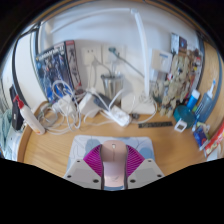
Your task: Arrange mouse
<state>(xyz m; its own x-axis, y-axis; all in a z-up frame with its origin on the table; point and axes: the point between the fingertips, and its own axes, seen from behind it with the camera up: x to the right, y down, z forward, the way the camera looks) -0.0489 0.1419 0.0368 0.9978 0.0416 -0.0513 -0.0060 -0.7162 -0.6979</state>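
Observation:
A pale pink computer mouse (113, 160) sits between my gripper's two fingers, its nose pointing away from me. The magenta pads (95, 160) press against both of its sides. My gripper (113, 158) is shut on the mouse and holds it above a light wooden desk (55, 150). The underside of the mouse and what lies directly under it are hidden.
At the back of the desk lie a white power strip (118, 115) and tangled white cables (62, 108). A dark flat item (156, 125) lies to the right. Teal and blue objects (186, 112) stand at the far right. Books (52, 68) lean against the wall.

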